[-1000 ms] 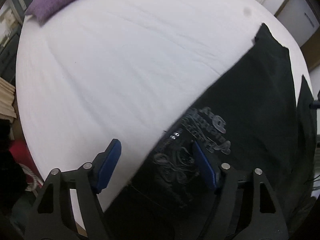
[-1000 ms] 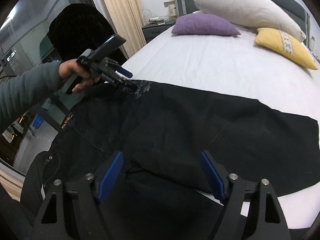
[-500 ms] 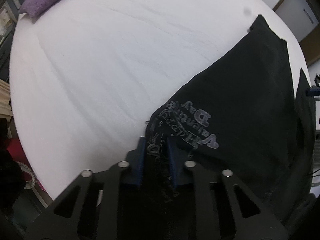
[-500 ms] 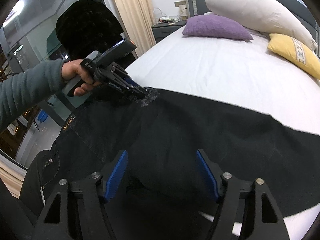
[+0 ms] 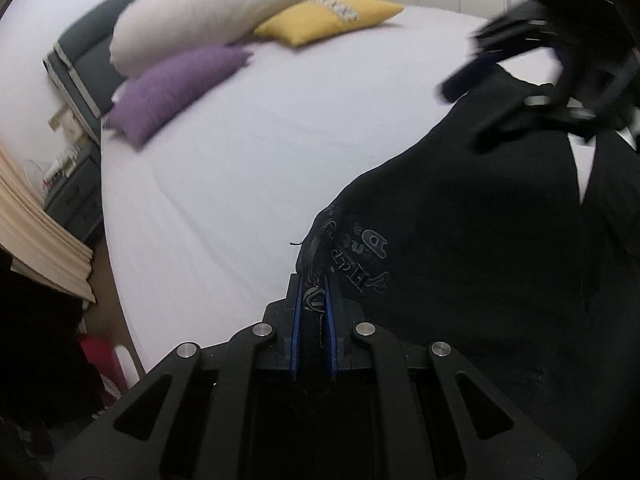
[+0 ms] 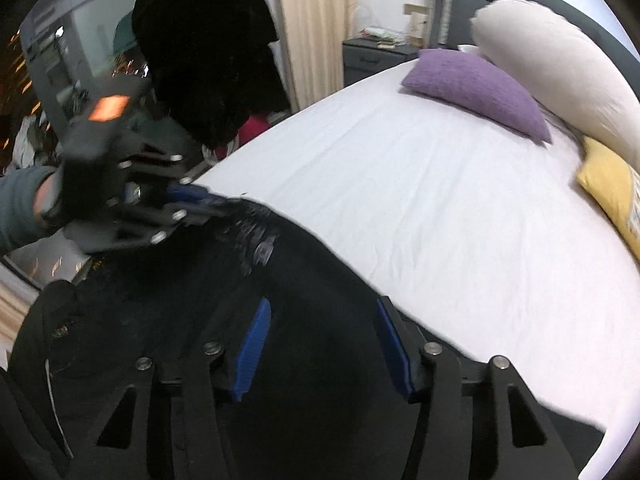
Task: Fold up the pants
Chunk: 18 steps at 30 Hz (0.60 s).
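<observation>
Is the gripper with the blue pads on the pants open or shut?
Shut. The left hand-held gripper has its blue pads pressed together on the edge of the black printed pants.

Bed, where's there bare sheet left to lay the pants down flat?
The bed is bare across its middle, between the pants at the near edge and the purple pillow, white pillow and yellow pillow at the headboard. The near side is crowded: left gripper clamps the pants, right gripper hangs open over them.

Our left gripper (image 5: 314, 306) is black with blue pads (image 5: 296, 320) and silver screws. Our grey sleeve (image 6: 16, 204) shows at the right-wrist view's left edge, beside bare skin.
</observation>
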{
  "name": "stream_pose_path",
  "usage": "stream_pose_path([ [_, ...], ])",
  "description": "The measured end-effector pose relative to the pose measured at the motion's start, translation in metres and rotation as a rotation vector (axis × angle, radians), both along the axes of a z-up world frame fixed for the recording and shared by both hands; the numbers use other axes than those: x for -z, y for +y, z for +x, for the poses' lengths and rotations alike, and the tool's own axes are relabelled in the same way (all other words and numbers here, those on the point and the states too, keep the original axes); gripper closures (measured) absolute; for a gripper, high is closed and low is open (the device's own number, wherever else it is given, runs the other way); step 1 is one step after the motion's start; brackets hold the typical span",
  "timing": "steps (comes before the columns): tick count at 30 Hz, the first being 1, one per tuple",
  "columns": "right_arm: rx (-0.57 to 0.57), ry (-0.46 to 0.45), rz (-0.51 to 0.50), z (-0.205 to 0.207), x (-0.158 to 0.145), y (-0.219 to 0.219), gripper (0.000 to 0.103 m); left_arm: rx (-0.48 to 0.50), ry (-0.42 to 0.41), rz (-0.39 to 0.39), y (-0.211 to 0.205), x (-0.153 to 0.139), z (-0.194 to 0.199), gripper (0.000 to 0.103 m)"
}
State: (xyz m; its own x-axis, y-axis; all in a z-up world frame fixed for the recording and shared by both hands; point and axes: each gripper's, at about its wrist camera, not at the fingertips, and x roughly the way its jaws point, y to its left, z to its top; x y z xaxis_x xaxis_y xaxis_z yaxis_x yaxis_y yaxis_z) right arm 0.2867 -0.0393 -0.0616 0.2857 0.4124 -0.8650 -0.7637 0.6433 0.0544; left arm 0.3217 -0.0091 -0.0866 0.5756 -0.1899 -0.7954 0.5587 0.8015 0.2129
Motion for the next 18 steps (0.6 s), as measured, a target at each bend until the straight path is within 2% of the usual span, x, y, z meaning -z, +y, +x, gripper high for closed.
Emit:
stream_pose_path([
  [2, -0.057, 0.025, -0.044, 0.009, 0.009, 0.010, 0.046, 0.018, -0.054, 0.024, -0.006, 0.000, -0.007, 0.094],
  [5, -0.106, 0.049, -0.111, 0.017, 0.022, 0.018, 0.047, 0.040, -0.088, 0.024, -0.009, -0.011, -0.021, 0.094],
  [8, -0.114, 0.066, -0.120, 0.028, 0.028, 0.018, 0.048, 0.056, -0.124, 0.025, 0.000, -0.012, -0.027, 0.094],
  [15, -0.150, 0.092, -0.153, 0.042, 0.040, 0.026, 0.048, 0.114, -0.211, 0.053, 0.011, -0.024, -0.093, 0.094],
  [18, -0.168, 0.122, -0.169, 0.044, 0.047, 0.030, 0.048, 0.123, -0.214, 0.050, 0.012, -0.026, -0.104, 0.094],
])
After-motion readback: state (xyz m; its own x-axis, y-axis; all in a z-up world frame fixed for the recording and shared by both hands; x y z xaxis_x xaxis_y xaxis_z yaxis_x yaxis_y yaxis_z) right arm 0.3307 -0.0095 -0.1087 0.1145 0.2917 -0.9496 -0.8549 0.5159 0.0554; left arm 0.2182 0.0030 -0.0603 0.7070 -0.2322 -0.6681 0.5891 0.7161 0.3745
